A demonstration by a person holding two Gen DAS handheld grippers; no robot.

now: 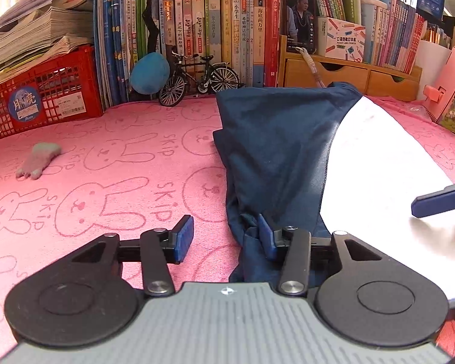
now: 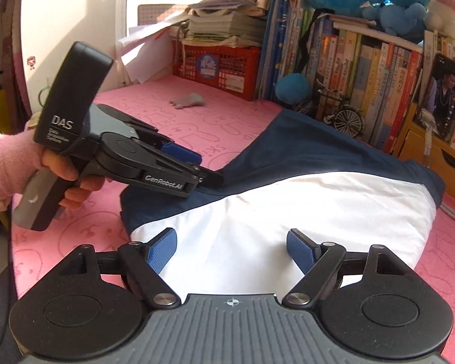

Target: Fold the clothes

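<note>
- Ahead of my left gripper (image 1: 224, 236), the navy and white garment (image 1: 288, 151) lies folded on the pink blanket (image 1: 106, 182).
- Its jaws stand apart; one pad touches the navy edge, gripping nothing.
- Right gripper (image 2: 232, 253) hovers open above the white panel.
- Next fold likely needs a fresh grasp on an edge.
</note>
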